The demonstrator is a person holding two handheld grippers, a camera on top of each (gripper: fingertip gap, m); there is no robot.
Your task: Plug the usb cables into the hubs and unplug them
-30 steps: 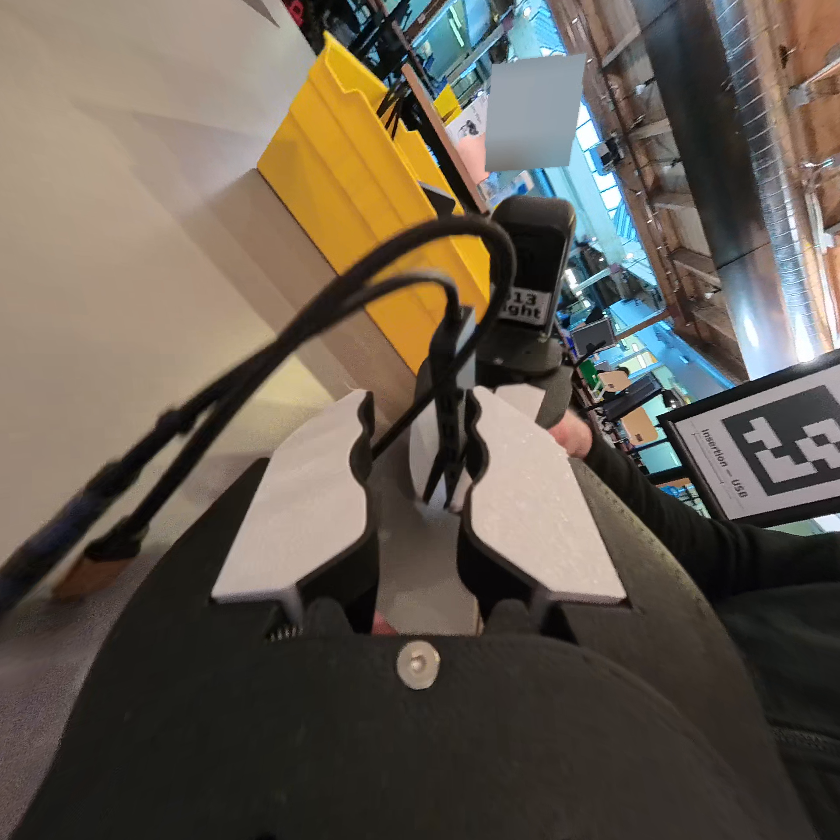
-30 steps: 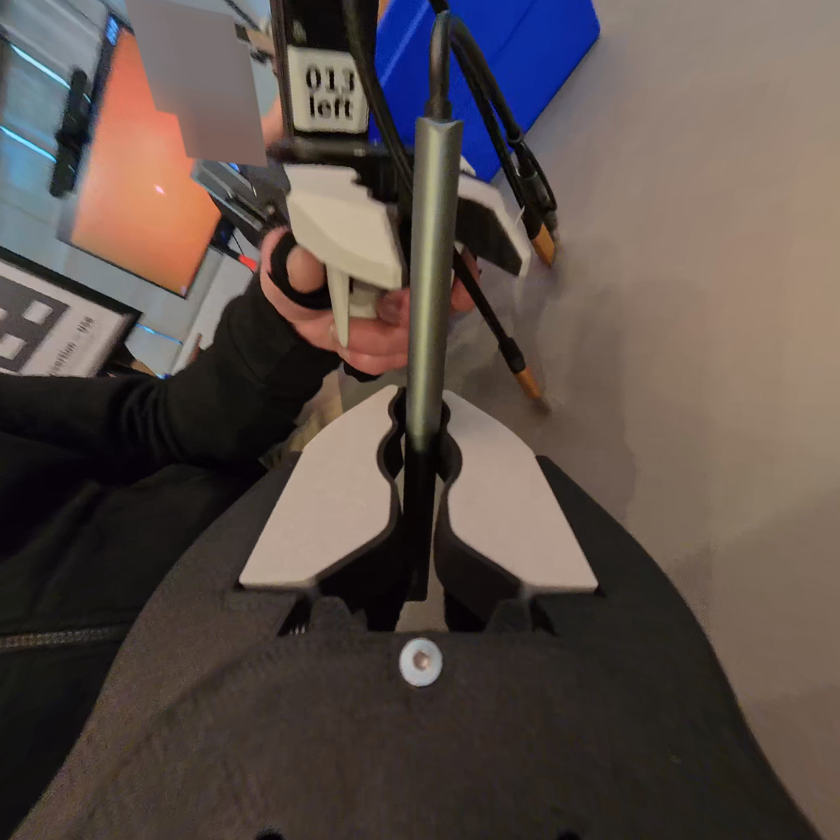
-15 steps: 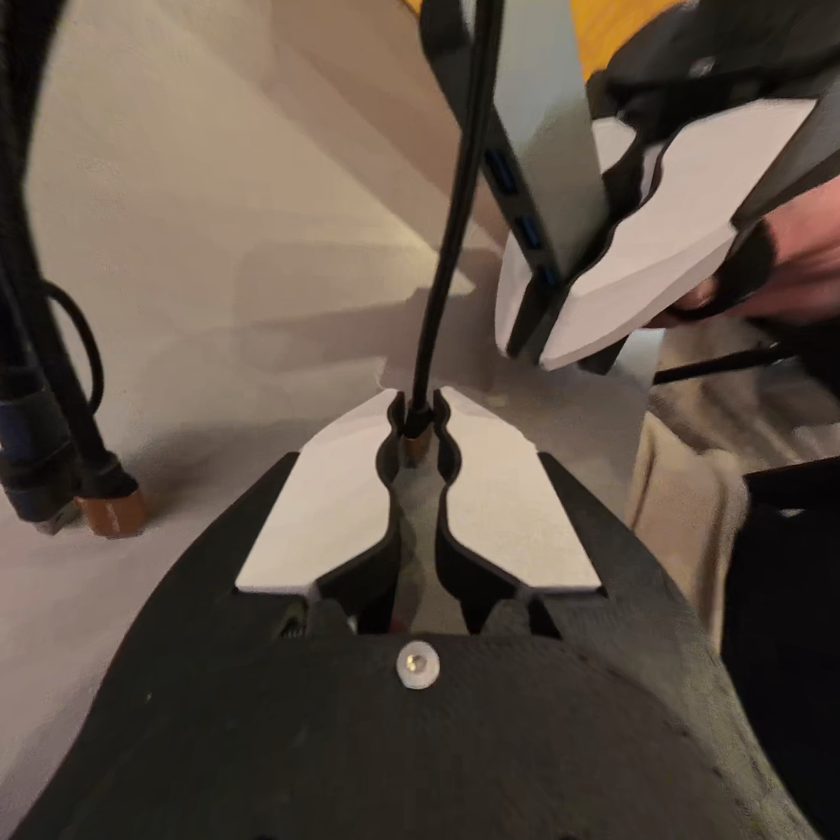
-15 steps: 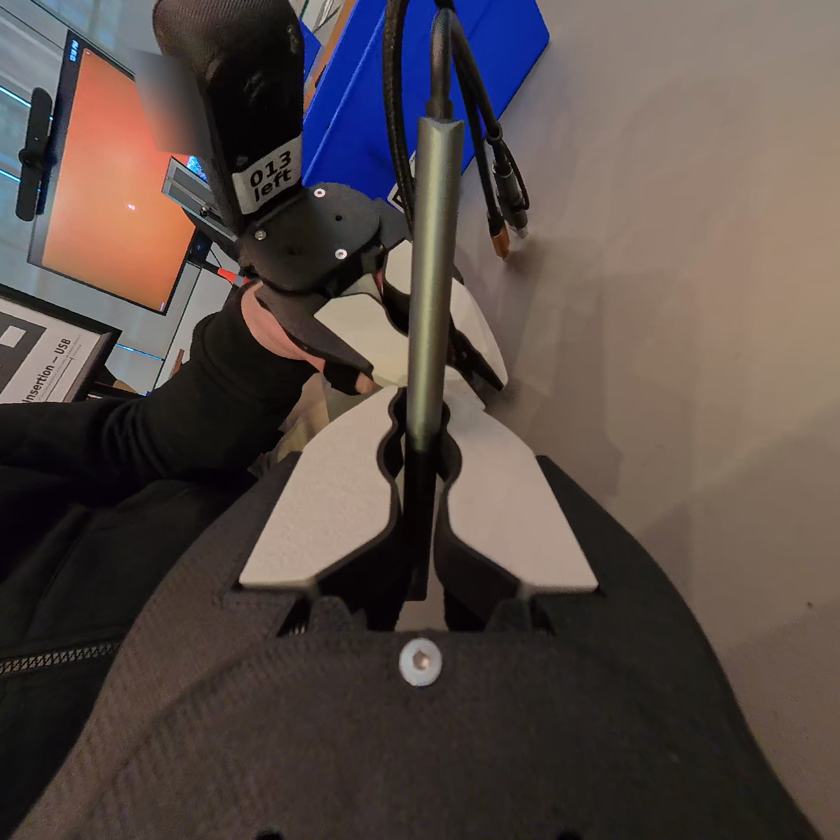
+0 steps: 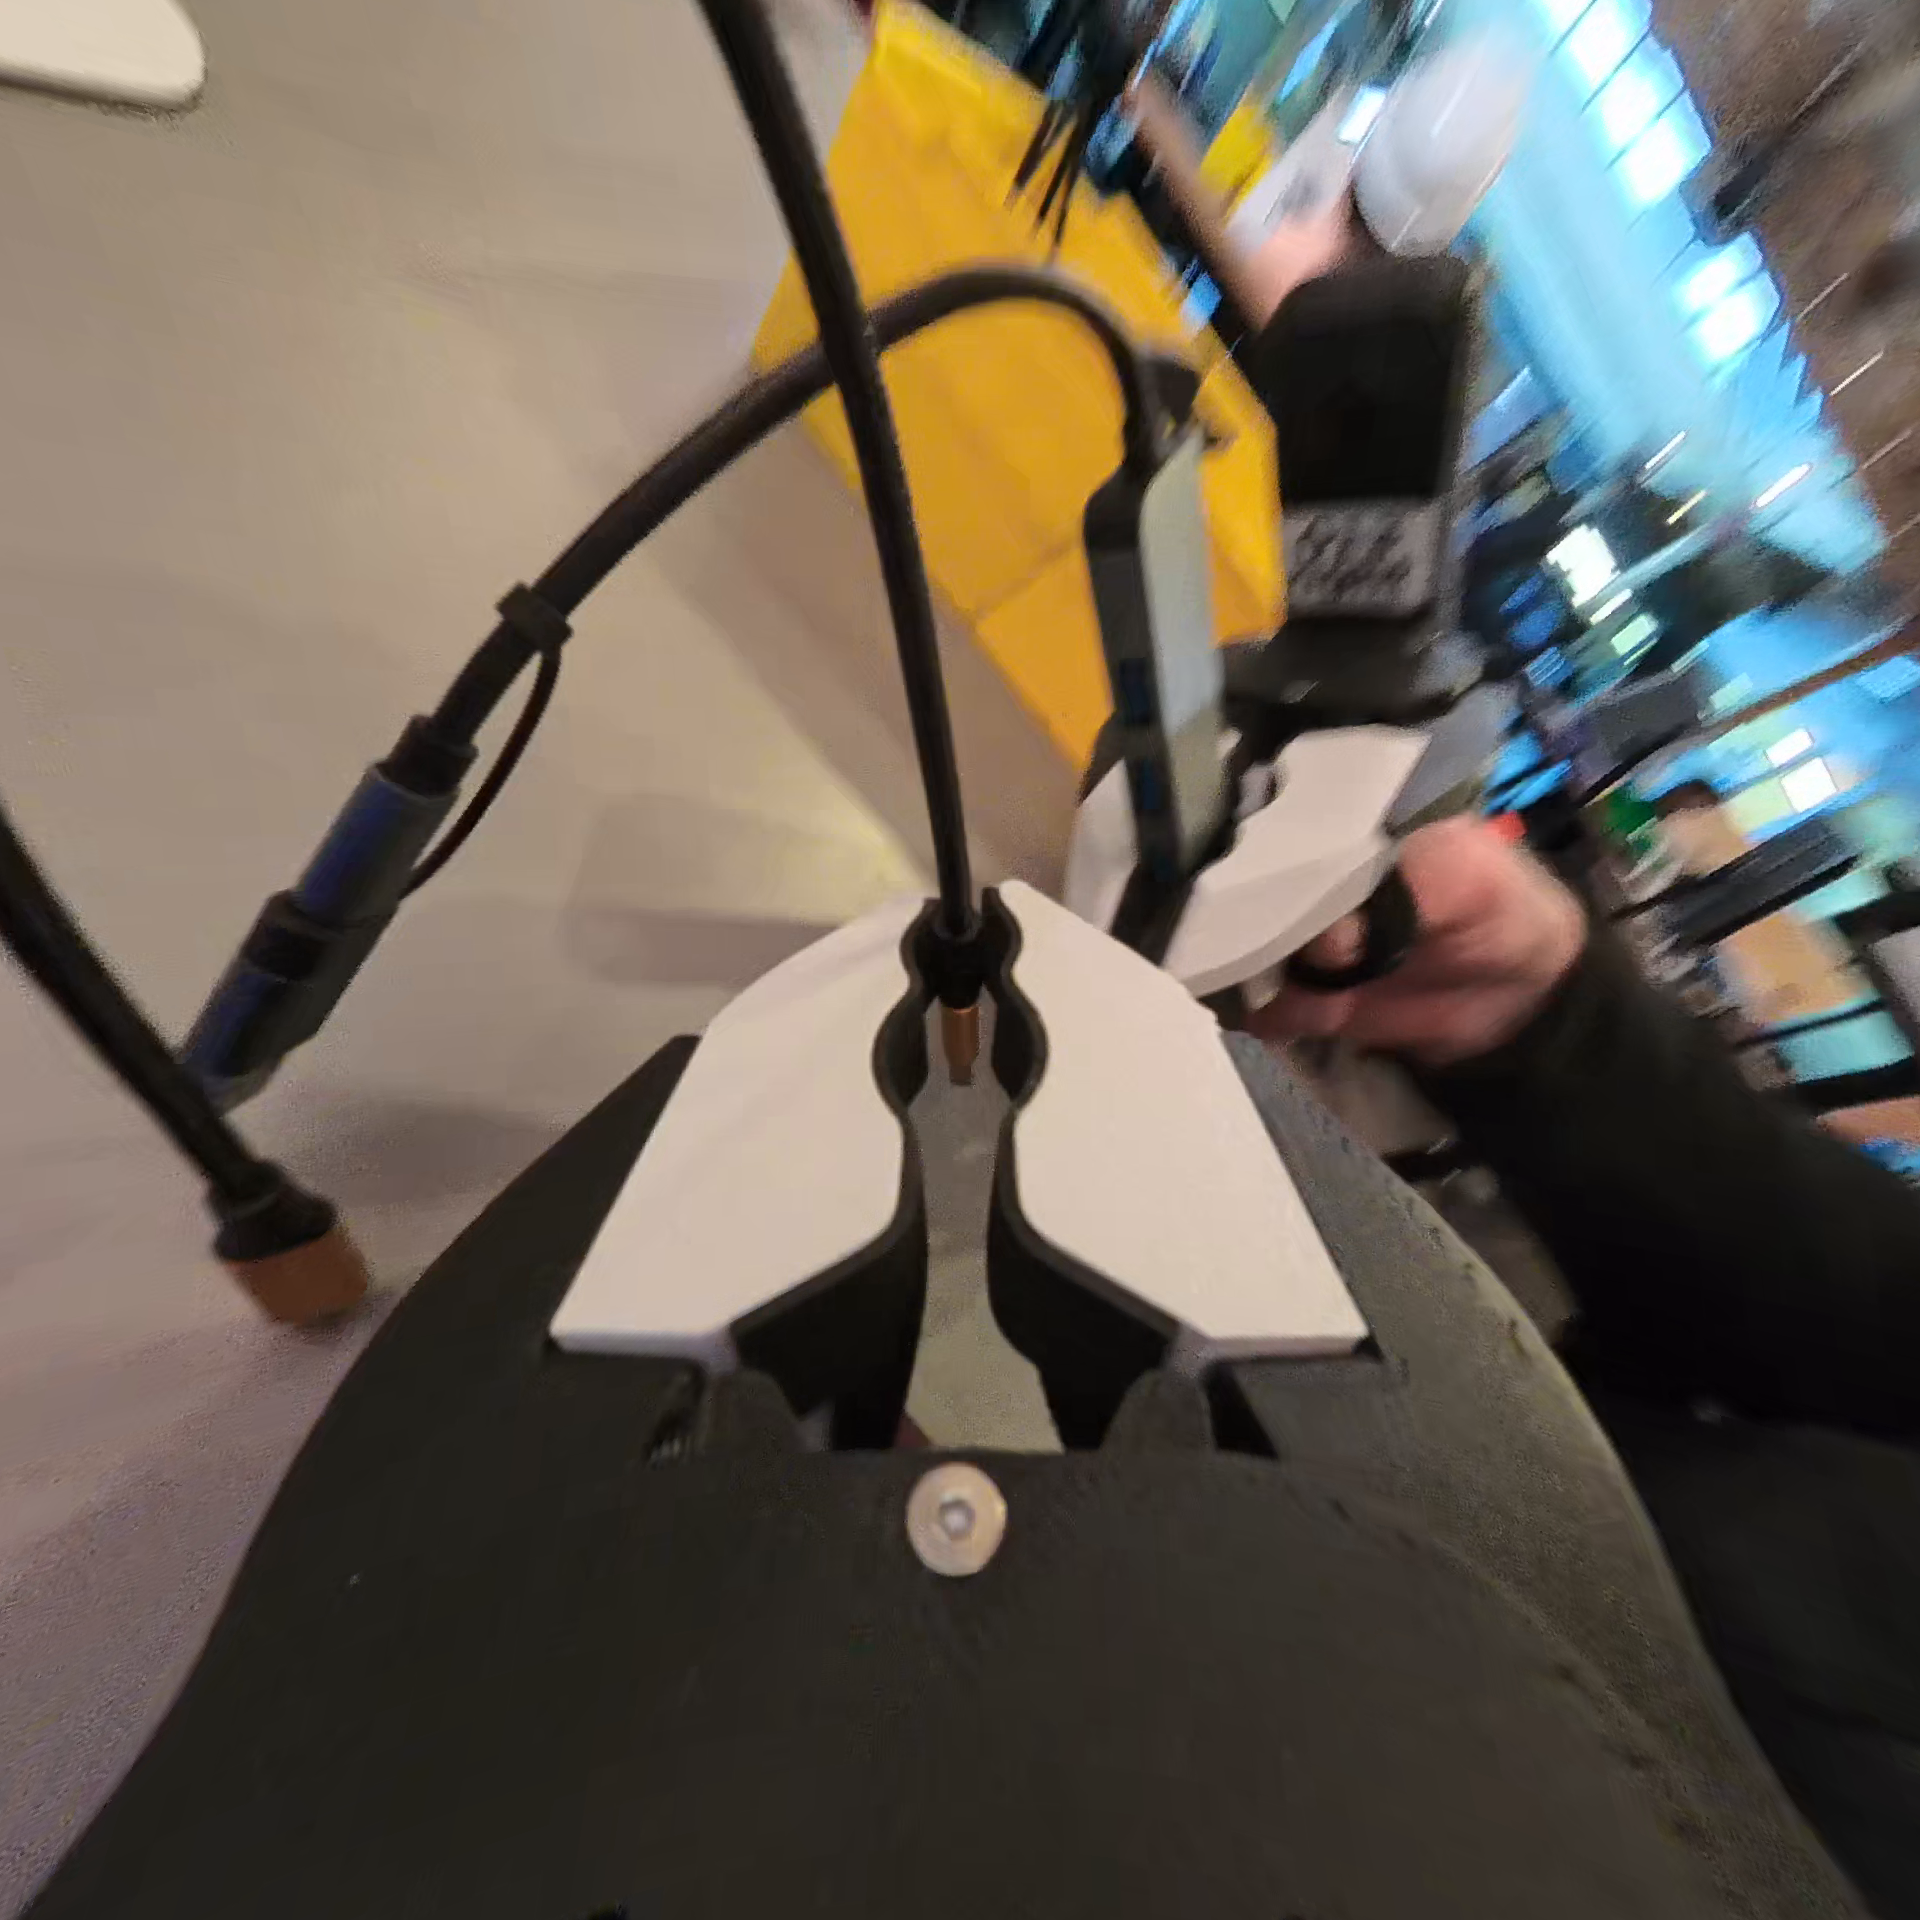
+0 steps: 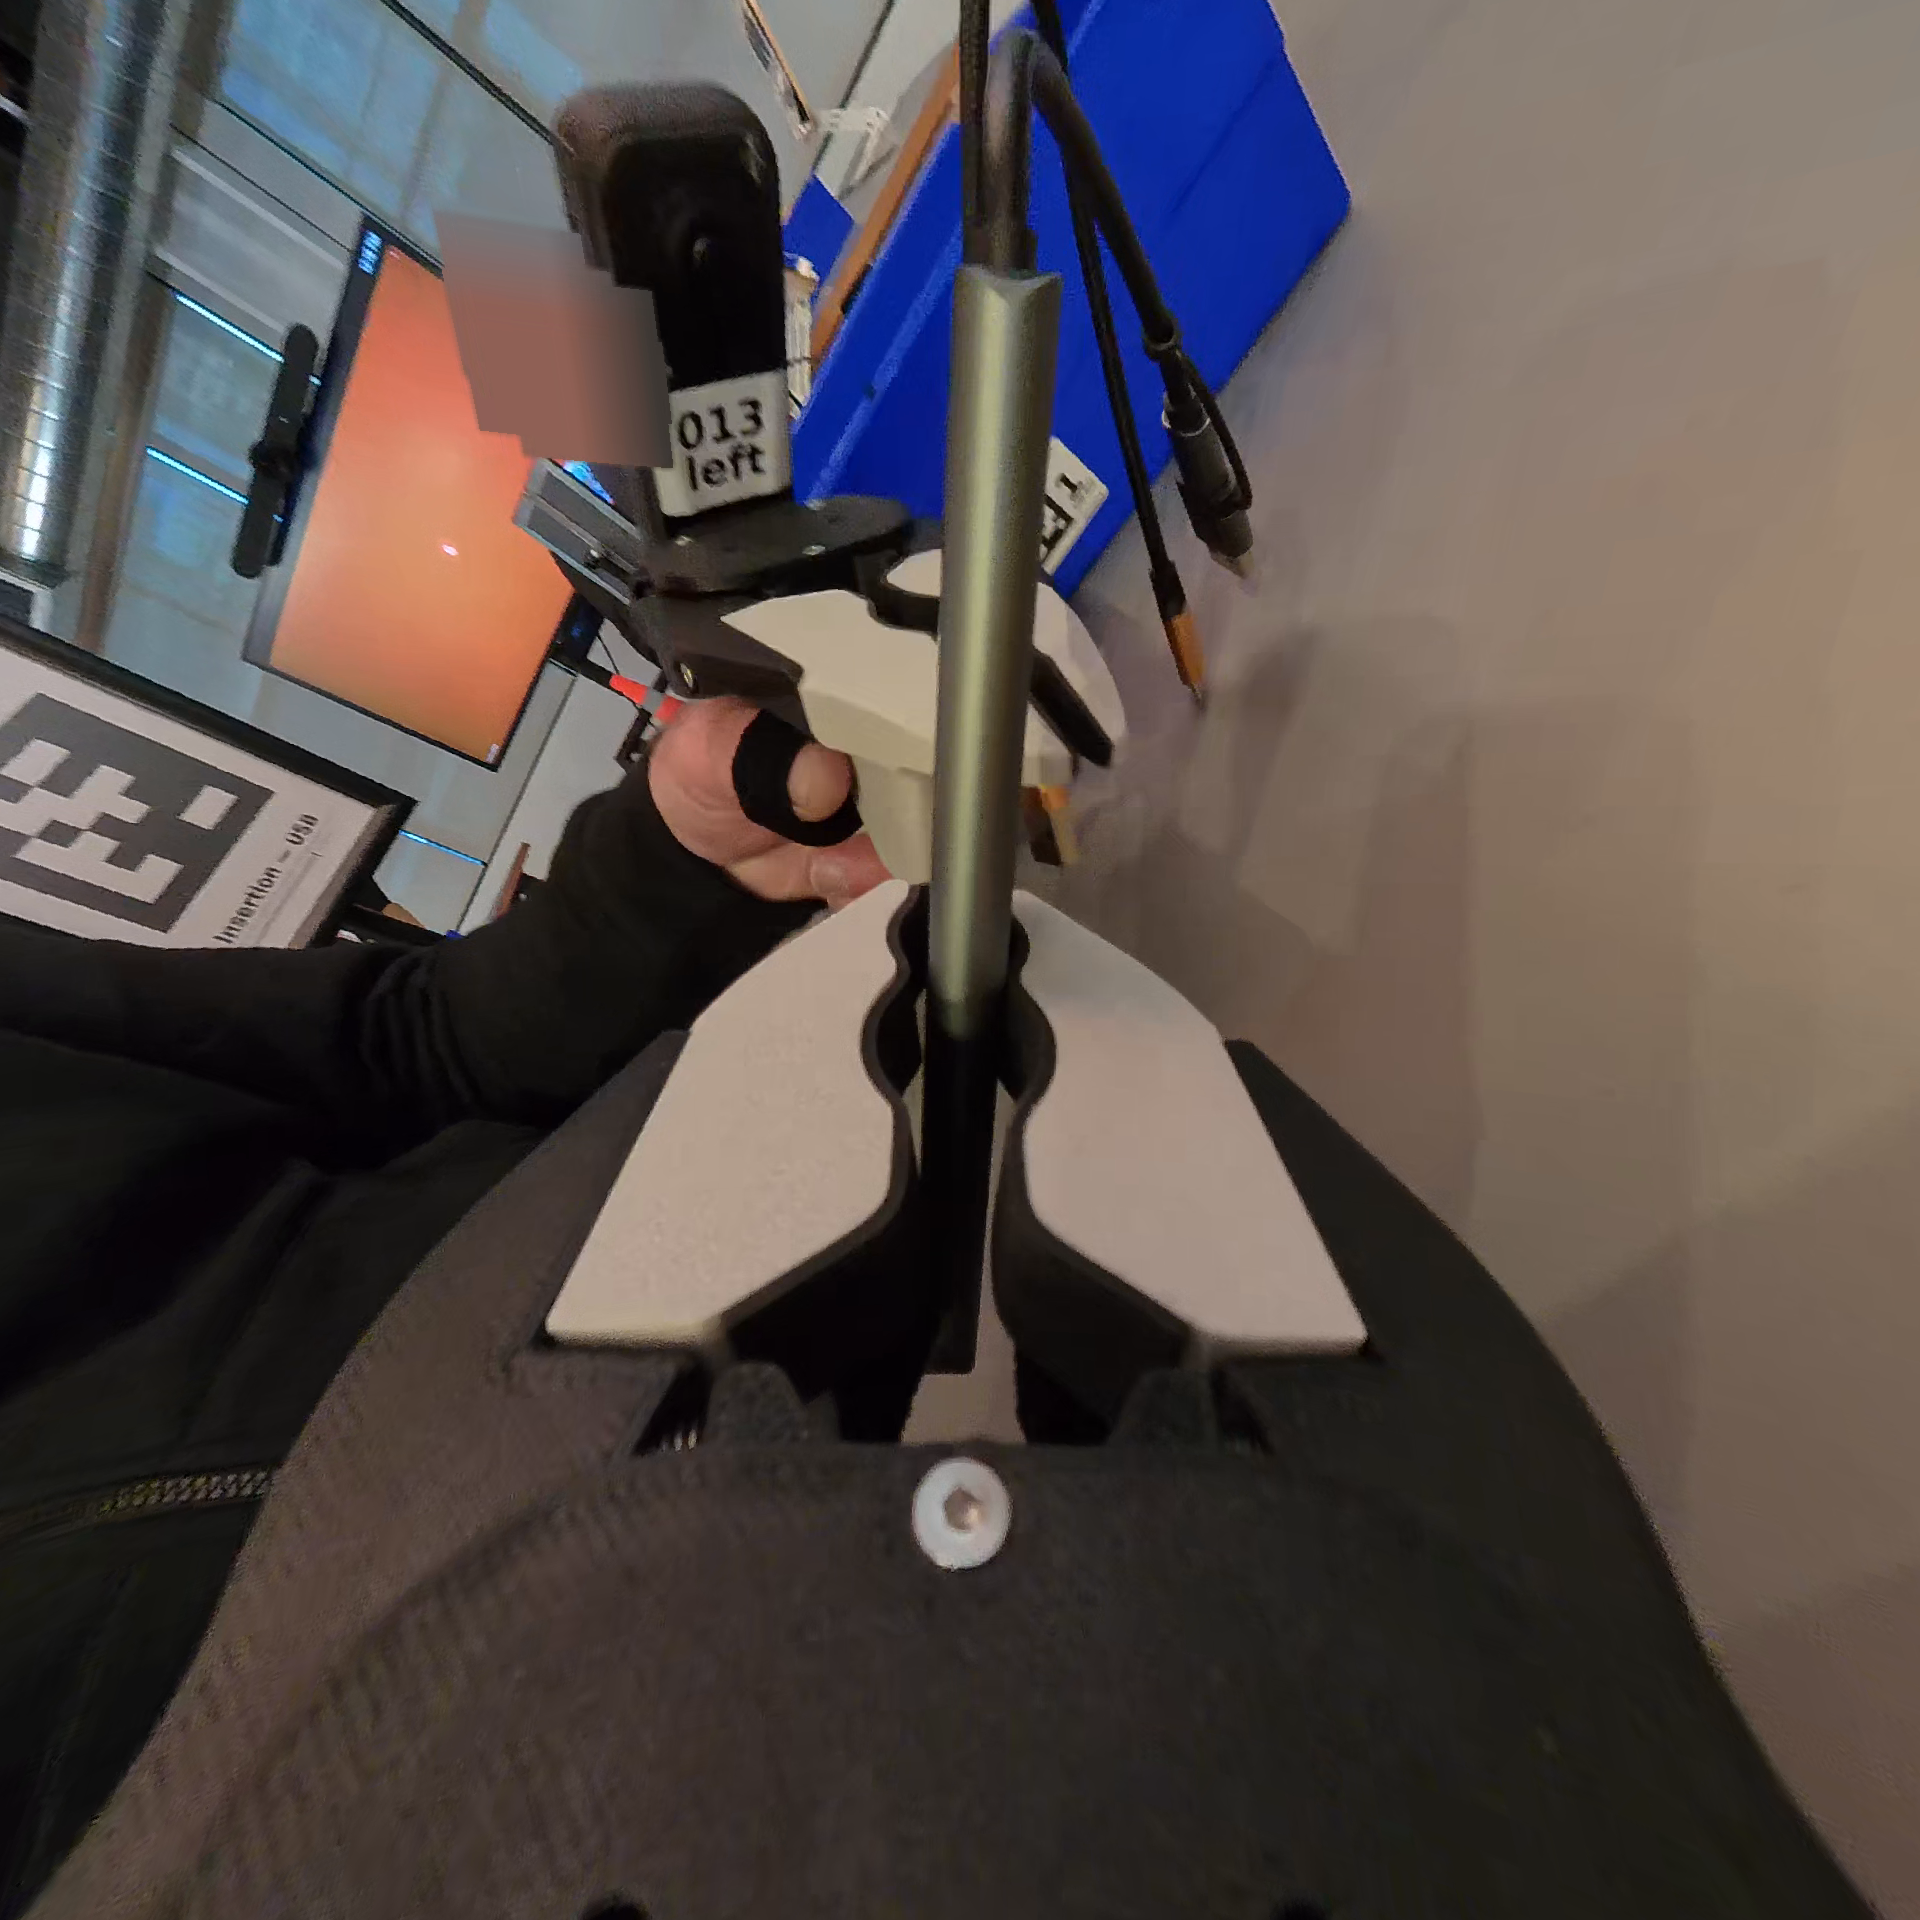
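An indoor lab or workshop with an industrial feel. A pale worktop (image 6: 1558,935) holds a blue storage bin (image 6: 1174,208) and a yellow storage bin (image 5: 997,343). Behind stand a monitor glowing orange (image 6: 405,540), a framed black-and-white marker sign (image 6: 135,810), a silver ventilation duct (image 6: 73,260) and blurred, brightly lit workstations (image 5: 1662,520).

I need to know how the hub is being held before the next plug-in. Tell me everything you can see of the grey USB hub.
The USB hub is a slim grey bar with a matte, metal-looking shell and a black lower end. The right hand-held gripper is shut on it near that end, so it stands along the fingers. A black cable leaves its far tip. The left wrist view shows ports along one narrow black edge, blurred; none visibly holds a plug.
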